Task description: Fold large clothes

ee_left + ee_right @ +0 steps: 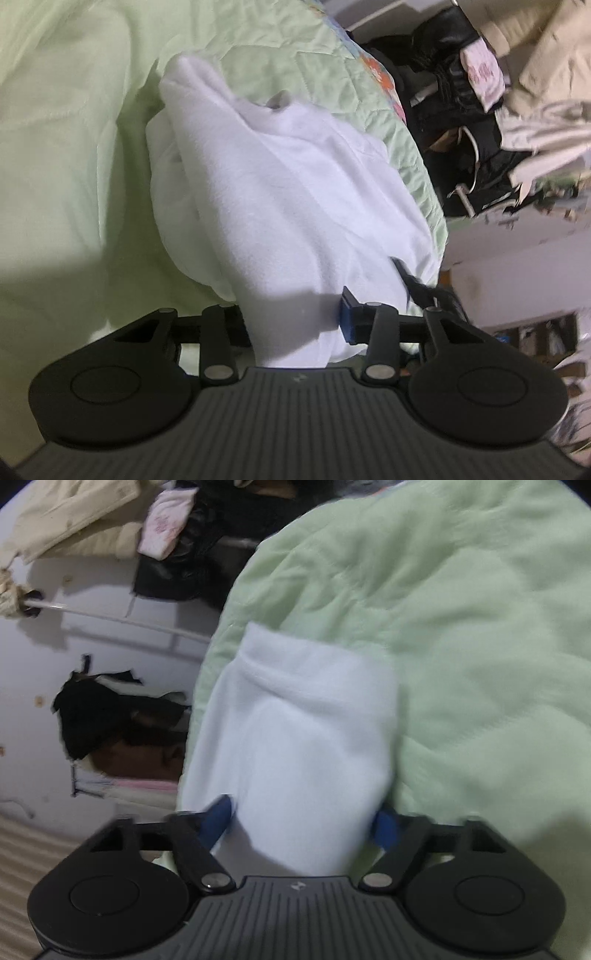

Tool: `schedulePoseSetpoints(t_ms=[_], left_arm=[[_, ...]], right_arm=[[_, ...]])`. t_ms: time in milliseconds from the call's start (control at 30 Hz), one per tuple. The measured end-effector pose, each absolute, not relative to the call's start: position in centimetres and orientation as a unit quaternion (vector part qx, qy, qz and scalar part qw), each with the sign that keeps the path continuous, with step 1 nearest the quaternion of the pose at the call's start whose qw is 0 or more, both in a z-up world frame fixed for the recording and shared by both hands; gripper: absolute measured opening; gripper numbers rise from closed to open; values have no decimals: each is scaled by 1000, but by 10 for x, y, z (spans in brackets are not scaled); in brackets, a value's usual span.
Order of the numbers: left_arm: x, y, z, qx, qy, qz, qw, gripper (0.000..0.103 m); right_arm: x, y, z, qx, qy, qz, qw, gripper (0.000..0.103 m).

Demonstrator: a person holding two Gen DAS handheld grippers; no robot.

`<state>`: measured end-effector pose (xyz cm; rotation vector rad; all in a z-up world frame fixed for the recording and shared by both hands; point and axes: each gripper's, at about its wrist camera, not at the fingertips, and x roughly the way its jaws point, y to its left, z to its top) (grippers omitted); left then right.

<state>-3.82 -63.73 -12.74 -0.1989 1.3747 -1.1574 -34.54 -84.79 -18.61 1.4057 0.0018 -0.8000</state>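
On the green quilt (55, 129), both claws (295, 321) (303, 823) pinch the white garment (280, 192).

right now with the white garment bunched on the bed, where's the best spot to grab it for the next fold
Take the white garment at its far hemmed edge, the flat end with the stitched band lying on the green quilt. Probably come in from the open quilt side, low and level: that edge lies thin and free, while the middle is thick and bunched.

Home bedroom: green quilt (74, 129), hanging clothes (74, 524).
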Motion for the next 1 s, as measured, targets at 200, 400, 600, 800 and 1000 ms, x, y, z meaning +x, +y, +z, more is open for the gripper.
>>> schedulePoseSetpoints(t_ms=[200, 400, 600, 800, 1000], left_arm=[[-49, -625, -98, -2, 581, -556, 595, 38], [-126, -596, -84, 128, 566, -621, 527, 40], [-162, -565, -89, 219, 551, -610, 525, 51], [-147, -545, -39, 163, 523, -652, 525, 61], [-146, -610, -52, 66, 571, -659, 486, 72]], right_arm=[[-363, -809, -136, 518, -9, -332, 788, 17], [-458, -709, -103, 464, -57, -374, 801, 17], [-509, -658, -174, 526, -24, -416, 741, 18], [-504, -659, -200, 517, -33, -421, 744, 23], [-509, -660, -199, 536, -45, -415, 734, 25]])
